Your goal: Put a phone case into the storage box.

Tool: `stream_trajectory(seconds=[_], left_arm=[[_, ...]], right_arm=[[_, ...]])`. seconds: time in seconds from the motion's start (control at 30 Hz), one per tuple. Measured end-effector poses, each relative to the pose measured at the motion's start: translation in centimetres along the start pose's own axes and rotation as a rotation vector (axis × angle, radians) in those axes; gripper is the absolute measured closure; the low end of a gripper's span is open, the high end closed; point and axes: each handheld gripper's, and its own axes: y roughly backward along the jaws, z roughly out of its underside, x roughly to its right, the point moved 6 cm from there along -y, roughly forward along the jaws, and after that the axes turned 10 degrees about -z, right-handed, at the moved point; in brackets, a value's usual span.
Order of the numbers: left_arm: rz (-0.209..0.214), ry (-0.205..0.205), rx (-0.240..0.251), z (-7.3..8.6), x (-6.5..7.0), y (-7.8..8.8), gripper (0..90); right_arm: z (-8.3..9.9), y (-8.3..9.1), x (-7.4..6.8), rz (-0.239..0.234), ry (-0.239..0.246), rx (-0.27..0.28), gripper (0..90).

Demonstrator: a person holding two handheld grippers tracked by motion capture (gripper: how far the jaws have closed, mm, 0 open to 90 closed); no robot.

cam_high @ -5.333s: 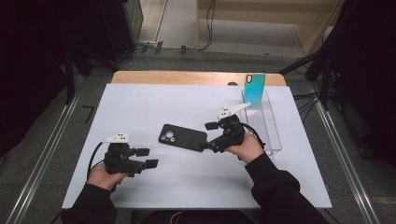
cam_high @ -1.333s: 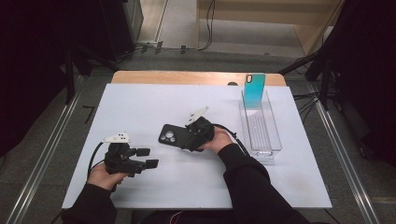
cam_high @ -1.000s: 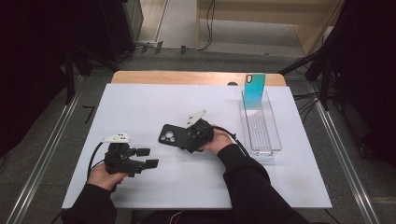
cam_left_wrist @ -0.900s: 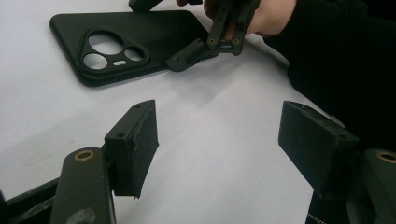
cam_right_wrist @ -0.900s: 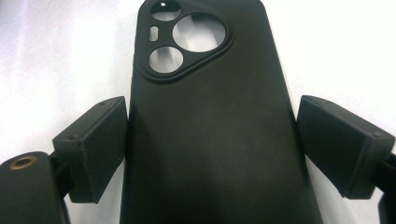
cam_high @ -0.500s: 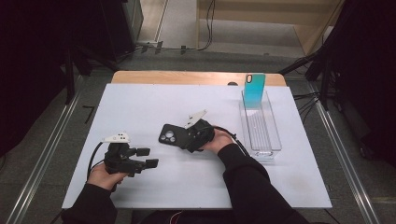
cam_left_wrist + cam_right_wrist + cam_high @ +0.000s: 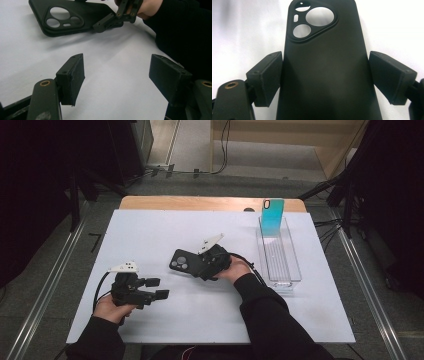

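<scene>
Bright even overhead light, white glare on table, dark surroundings, close views soft

A recording lab or test room: a white-topped table stands on grey floor, dark metal frame rails either side of it, cables trailing behind it

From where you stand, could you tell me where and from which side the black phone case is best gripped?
Grip the black phone case across its two long edges at the plain end, away from the camera cutouts, as the right gripper straddles it: it lies flat, and that width fits between the jaws.
</scene>
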Motion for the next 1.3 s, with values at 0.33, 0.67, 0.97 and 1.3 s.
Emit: stream_trajectory(seconds=[0.33,0.67,0.97,1.3], left_arm=[[-0.002,0.005,0.009,-0.3,0.2,0.0,29.0],[0.005,0.056,0.016,-1.0,0.6,0.2,28.9],[-0.001,0.067,0.01,-1.6,1.0,-0.2,28.8],[0.0,0.094,0.018,-2.4,1.4,-0.9,28.6]], right_arm=[[-1.4,2.2,-1.1,0.023,-0.1,0.037,13.7],[-1.4,4.7,-2.7,0.043,-0.166,0.077,13.7],[-0.4,6.9,-4.2,0.068,-0.193,0.099,13.6],[1.5,8.2,-5.4,0.097,-0.256,0.144,13.6]])
